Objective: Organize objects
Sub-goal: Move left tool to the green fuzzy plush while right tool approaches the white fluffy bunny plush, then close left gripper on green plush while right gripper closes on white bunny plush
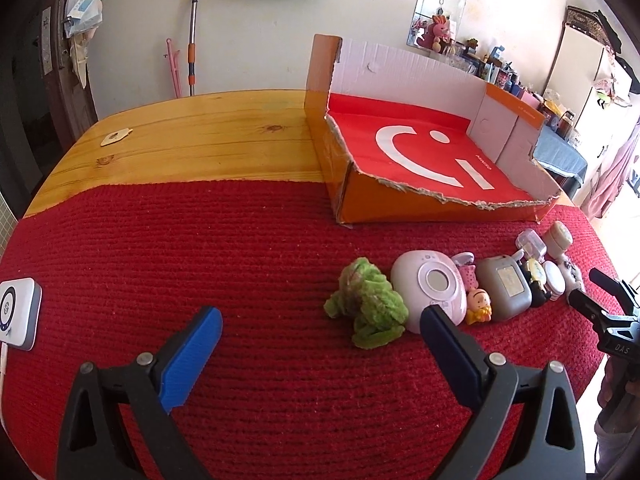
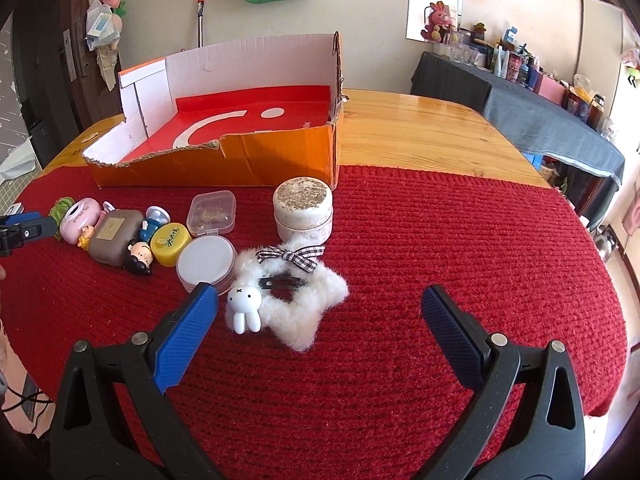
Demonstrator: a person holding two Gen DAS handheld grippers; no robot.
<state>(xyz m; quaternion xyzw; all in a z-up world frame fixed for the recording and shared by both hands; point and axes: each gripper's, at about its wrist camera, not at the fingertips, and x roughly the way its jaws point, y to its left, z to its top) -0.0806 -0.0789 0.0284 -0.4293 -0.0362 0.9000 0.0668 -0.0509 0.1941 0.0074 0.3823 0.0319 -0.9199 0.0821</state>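
The left tongs [image 1: 320, 316] are wide apart and hold nothing. A green plush frog [image 1: 366, 306] sits on the red mat [image 1: 200, 240] just beyond them, touching a pink round case [image 1: 432, 284]. The right tongs [image 2: 320, 300] are wide apart too. A fluffy white star clip [image 2: 304, 300] with a little white bunny [image 2: 244, 306] lies between them. More small toys sit in a row; some are too small to name. The torn orange box [image 2: 256, 160] stands behind on the worktop [image 1: 180, 140].
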